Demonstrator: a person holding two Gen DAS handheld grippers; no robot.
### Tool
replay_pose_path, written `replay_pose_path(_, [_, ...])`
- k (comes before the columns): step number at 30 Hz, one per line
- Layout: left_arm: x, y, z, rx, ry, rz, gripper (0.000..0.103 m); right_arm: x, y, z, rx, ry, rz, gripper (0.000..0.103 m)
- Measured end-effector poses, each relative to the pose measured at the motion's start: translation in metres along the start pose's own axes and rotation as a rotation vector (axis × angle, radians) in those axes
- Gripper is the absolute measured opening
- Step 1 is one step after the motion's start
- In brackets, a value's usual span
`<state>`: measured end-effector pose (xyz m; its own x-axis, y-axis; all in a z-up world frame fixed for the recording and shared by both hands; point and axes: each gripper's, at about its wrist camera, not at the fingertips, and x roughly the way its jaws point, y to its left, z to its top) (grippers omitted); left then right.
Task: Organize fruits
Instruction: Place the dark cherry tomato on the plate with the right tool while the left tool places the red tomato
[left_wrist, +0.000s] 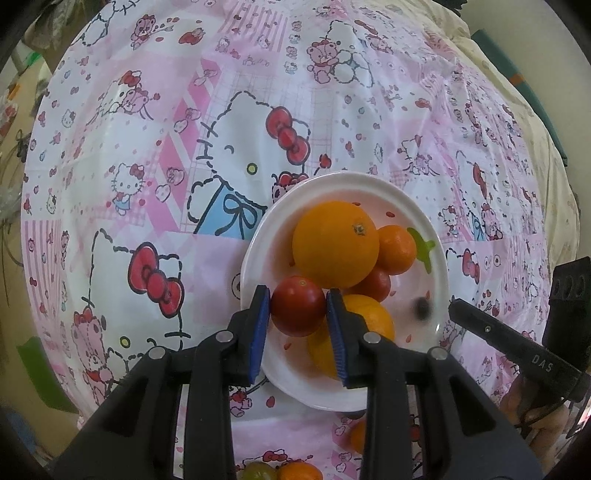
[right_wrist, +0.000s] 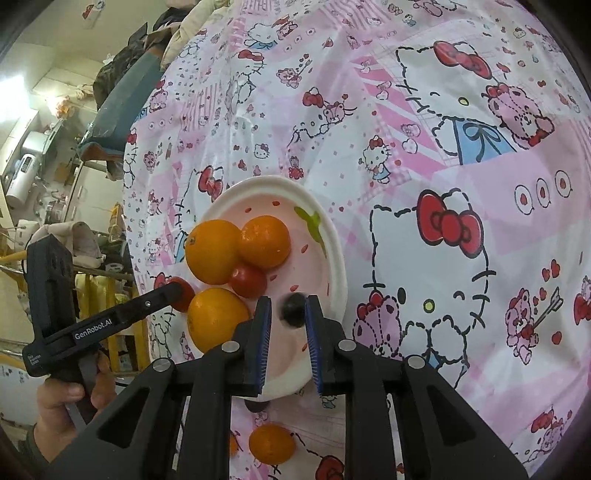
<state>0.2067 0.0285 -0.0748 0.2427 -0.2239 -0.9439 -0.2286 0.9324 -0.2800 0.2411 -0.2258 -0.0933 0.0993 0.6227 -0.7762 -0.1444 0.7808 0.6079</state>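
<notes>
Fruit-sorting nears its end: low in the left view, the left gripper pinches a tomato above the plate's near rim. In the right view's lower centre, the right gripper flanks a blurred dark berry; whether it is gripped I cannot tell. Both should need setting down gently. Round, they show no long axis. Oranges crowd mid-frame.

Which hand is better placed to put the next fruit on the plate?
Left, likely: the left gripper clamps a red tomato over the plate; whether the right gripper grips the blurred dark berry is unclear.
</notes>
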Motion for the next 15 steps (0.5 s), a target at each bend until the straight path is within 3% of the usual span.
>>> replay_pose_path(6, [0.0015, 0.0007, 0.0, -0.001, 0.012, 0.003, 0.028, -0.0021, -0.0005, 0.001, 0.003, -0.007, 0.009, 0.022])
replay_pose_path(8, [0.001, -0.0003, -0.0001, 0.001, 0.01, 0.003, 0.043, -0.0019, -0.0001, 0.0012, 0.001, -0.005, 0.009, 0.022])
replay_pose_path(10, [-0.0016, -0.0007, 0.0, -0.002, -0.004, -0.003, 0.05, -0.0027, 0.0003, 0.0015, -0.003, -0.007, 0.007, 0.022])
replay_pose_path(15, [-0.0035, -0.0017, 0.0009, 0.001, -0.011, -0.004, 0.05, -0.0048, 0.0008, 0.0018, -0.008, -0.012, 0.003, 0.022])
